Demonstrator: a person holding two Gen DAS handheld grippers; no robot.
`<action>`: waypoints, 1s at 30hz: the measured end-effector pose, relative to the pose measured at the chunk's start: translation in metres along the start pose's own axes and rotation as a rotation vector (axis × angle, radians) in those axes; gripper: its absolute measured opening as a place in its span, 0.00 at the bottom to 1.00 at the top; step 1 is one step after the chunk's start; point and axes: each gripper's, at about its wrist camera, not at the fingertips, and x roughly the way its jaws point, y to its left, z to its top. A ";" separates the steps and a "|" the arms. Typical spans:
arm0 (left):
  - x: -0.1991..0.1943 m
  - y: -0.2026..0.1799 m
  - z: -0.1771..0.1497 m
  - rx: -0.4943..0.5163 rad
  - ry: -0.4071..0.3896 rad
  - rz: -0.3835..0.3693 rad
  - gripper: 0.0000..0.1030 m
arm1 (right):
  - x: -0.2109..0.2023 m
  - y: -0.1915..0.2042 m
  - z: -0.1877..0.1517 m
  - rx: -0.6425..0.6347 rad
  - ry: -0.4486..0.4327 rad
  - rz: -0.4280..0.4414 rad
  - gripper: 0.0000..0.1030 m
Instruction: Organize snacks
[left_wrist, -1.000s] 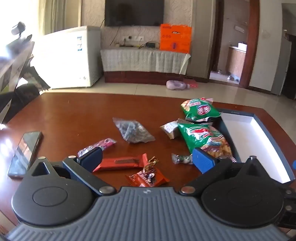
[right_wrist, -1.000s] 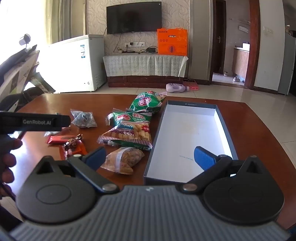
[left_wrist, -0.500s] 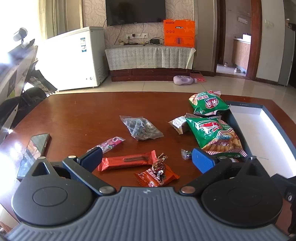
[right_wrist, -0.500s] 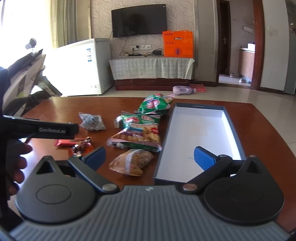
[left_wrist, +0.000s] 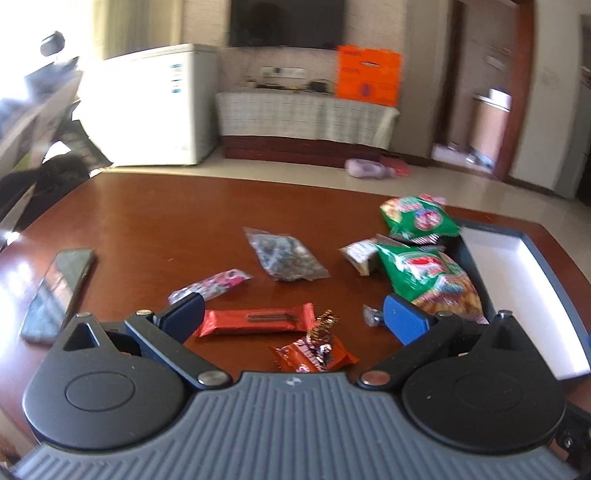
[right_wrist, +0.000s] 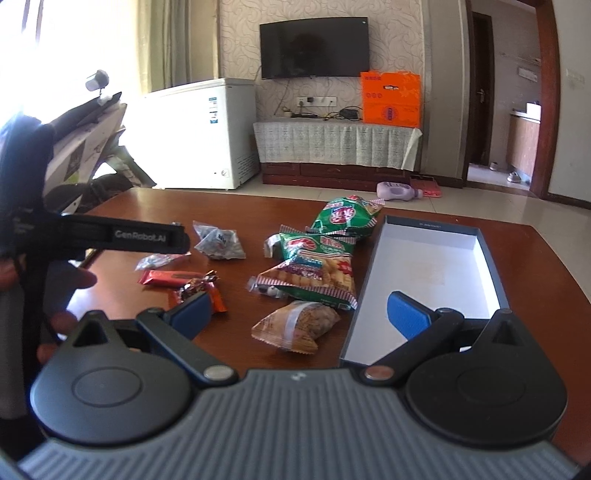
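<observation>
— Both sets of jaws are spread wide with nothing between them. The left gripper (left_wrist: 293, 317) hangs low over the near edge of the counter (left_wrist: 155, 221), the right gripper (right_wrist: 301, 312) hangs over the near end of the box (right_wrist: 496, 266).

— So nothing's been picked up?

— Nothing is held, and the box's white floor is bare. I'd say the sorting hasn't really started.

— What's lying out there, left to right?

— Far left, a phone (left_wrist: 55, 291), flat on the counter, not a snack. Then a pink candy wrapper (left_wrist: 218, 282), a long red bar (left_wrist: 255, 319), and just beside it a small orange packet (left_wrist: 314, 354) with a gold-wrapped sweet on top. Behind those, a clear bag of dark bits (left_wrist: 286, 254). Further right, a small pale packet (left_wrist: 360, 253) touching the big green cracker bag (right_wrist: 314, 275), with a second green bag (right_wrist: 343, 216) beyond it, up against the box's far corner. Nearest the right gripper lies a tan nut packet (right_wrist: 295, 325), and there's a tiny wrapped sweet (right_wrist: 267, 290) at the cracker bag's edge.

— And the box?

— Far right, open, right beside the green bags. Every snack has yet to go in, as far as I can judge.
</observation>
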 end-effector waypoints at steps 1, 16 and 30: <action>-0.001 -0.001 0.000 0.008 -0.007 0.018 1.00 | 0.000 0.001 -0.001 -0.004 -0.002 0.006 1.00; 0.000 -0.004 -0.002 0.045 -0.024 0.066 1.00 | 0.001 0.006 -0.003 -0.042 0.006 0.006 1.00; 0.000 -0.007 -0.003 0.057 -0.012 0.077 1.00 | -0.003 0.008 -0.004 -0.052 -0.010 0.012 1.00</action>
